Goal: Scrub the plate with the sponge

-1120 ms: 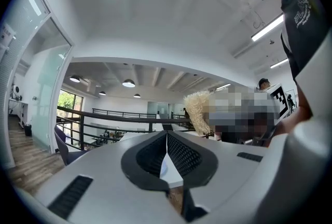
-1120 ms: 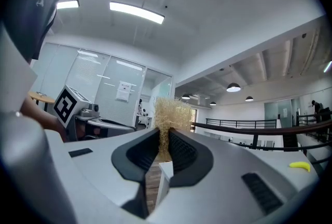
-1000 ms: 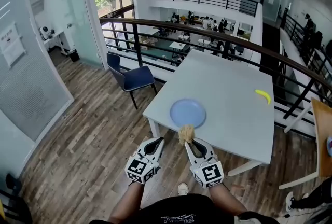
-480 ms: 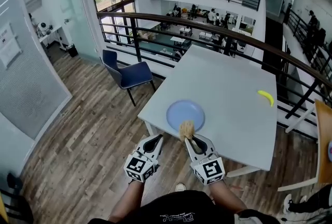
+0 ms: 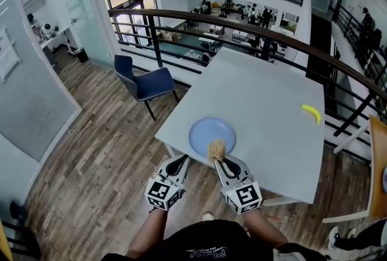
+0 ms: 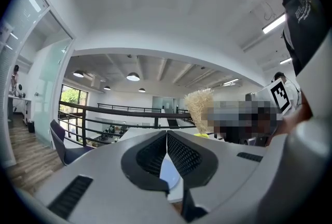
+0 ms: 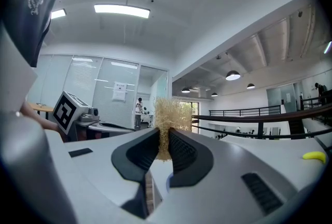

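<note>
A round pale-blue plate [image 5: 210,133] lies near the front edge of the white table [image 5: 266,115]. My right gripper [image 5: 219,160] is shut on a straw-coloured fibrous sponge [image 5: 216,148], which hangs over the plate's near rim; I cannot tell if it touches. In the right gripper view the sponge [image 7: 168,116] sticks up from between the closed jaws of that gripper [image 7: 163,140]. My left gripper [image 5: 178,164] is shut and empty, just off the table's front-left edge. In the left gripper view its tips [image 6: 166,135] meet, and a strip of the plate [image 6: 169,176] shows below them, the sponge [image 6: 199,109] to the right.
A yellow banana [image 5: 310,113] lies at the table's far right. A blue chair [image 5: 148,86] stands on the wooden floor left of the table. A dark railing [image 5: 254,30] runs behind the table. A wooden tabletop [image 5: 378,163] shows at the right edge.
Both grippers have moved forward toward the table. The sponge, earlier short of the plate, now overlaps its near rim.
</note>
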`<act>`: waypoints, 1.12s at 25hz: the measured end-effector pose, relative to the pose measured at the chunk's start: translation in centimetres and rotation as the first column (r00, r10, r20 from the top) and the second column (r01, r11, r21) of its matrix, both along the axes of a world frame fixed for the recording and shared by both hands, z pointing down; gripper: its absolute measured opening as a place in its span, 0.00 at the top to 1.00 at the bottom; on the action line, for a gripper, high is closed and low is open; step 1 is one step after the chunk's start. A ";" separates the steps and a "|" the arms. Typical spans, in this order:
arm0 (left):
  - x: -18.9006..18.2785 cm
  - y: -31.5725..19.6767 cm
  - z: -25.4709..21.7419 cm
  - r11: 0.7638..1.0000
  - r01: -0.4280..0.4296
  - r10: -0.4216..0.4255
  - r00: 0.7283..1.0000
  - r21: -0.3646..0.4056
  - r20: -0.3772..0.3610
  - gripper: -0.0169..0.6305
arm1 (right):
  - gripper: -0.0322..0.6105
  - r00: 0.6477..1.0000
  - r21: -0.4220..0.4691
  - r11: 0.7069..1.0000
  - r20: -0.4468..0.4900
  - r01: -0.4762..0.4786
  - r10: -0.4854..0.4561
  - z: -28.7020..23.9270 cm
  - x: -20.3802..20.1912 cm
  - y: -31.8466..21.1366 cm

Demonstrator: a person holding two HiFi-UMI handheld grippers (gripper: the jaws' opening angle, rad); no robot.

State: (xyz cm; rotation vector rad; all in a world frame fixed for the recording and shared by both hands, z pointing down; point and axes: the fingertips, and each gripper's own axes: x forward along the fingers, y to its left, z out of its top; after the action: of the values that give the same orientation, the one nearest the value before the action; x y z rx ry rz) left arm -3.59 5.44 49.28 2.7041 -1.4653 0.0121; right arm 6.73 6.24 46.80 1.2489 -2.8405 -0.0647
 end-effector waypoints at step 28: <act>-1.7 -11.0 -0.1 0.999 -0.022 0.017 0.990 0.037 0.138 0.95 | 0.86 0.998 0.009 0.999 -0.057 -0.038 0.038 0.8 -1.5 -13.0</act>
State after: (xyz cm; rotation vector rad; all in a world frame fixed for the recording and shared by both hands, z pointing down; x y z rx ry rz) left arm -5.32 -5.59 49.22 2.7996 -1.4885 0.1771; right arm 5.27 -6.78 47.63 1.2807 -2.7695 -0.1088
